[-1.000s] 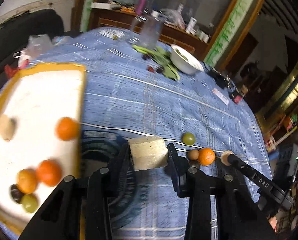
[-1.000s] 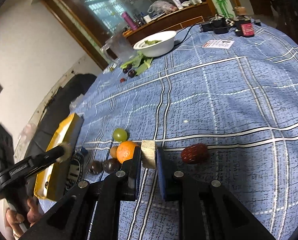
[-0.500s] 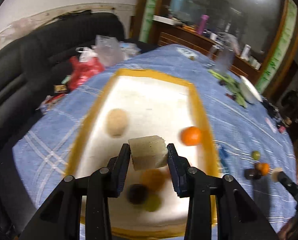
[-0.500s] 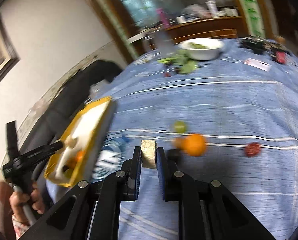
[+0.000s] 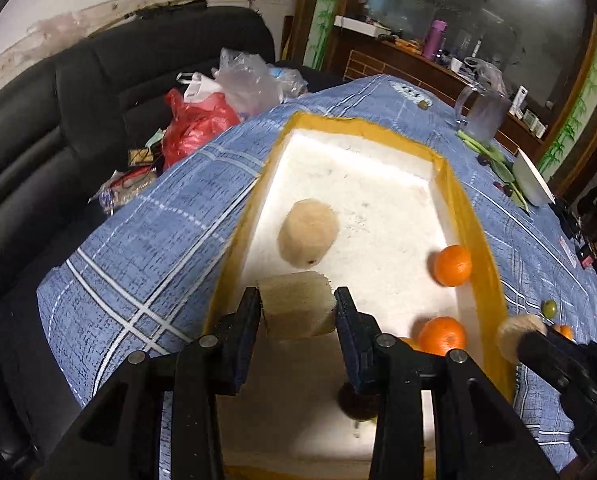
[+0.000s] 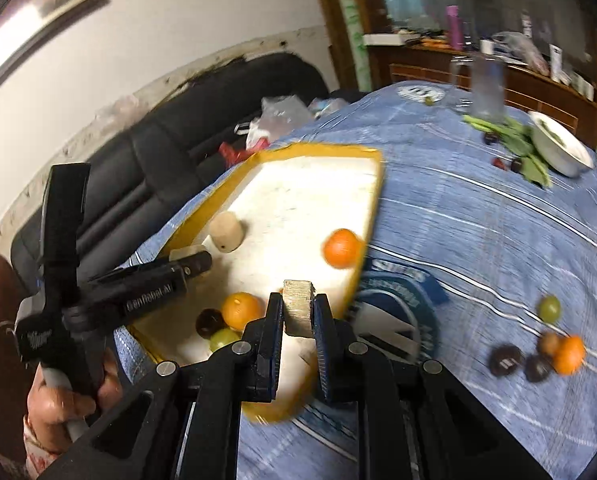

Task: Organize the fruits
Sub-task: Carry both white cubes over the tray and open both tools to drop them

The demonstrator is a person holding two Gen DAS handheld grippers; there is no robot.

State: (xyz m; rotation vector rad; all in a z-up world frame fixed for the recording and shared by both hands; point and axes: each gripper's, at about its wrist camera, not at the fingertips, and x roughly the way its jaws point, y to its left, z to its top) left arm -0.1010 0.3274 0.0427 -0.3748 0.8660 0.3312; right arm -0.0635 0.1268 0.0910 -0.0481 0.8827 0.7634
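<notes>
On a blue-checked worktop (image 6: 478,208) w/ yellow-rimmed tray (image 5: 472,224), left tongs (image 5: 296,312) and right tongs (image 6: 298,312), both clamped on foam blocks, hover over tray; loose fruit cluster (image 6: 538,354) lies to the right, nearer right tongs.

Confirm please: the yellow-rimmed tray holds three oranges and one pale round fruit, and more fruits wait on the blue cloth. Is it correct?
Not quite. The tray holds two oranges, not three, as the right wrist view shows; a third orange lies on the blue cloth. The pale round fruit is in the tray, and more fruits do wait on the cloth.
</notes>
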